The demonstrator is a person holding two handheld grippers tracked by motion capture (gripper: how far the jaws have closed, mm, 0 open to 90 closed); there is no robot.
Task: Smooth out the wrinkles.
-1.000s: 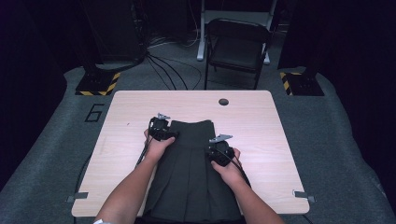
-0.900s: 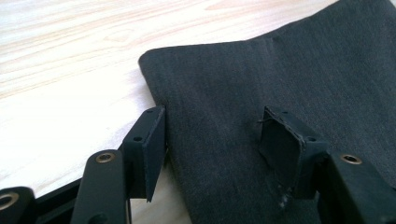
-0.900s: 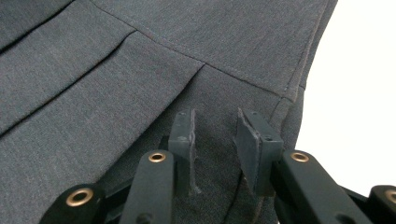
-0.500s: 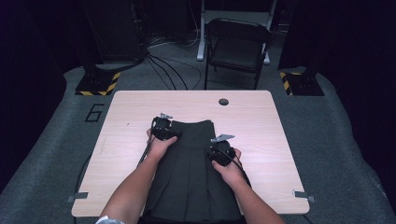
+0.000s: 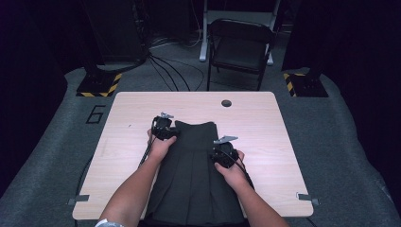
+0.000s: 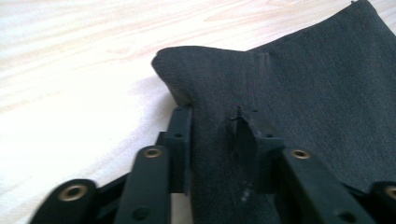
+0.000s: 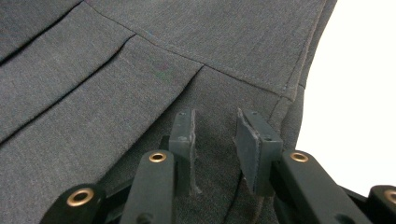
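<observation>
**Skirt's waistband corner taken, length running toward the person**

High view: the dark grey pleated fabric skirt (image 5: pixel 191 170) lay along the pale wooden worktop (image 5: pixel 265 127), waistband far; left tool (image 5: pixel 166 134) at its far-left corner, right tool (image 5: pixel 222 152) at its right edge; left gripper view: jaws, just closing, pinched a fabric fold (image 6: pixel 219 140); right gripper view: jaws part-open over a raised fold, grip unclear.

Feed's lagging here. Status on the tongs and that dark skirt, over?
Left tongs just closed, pinching the dark grey pleated skirt at its waistband corner. Right tongs pressed onto its other edge, grip unclear. Nothing in the way.
</observation>
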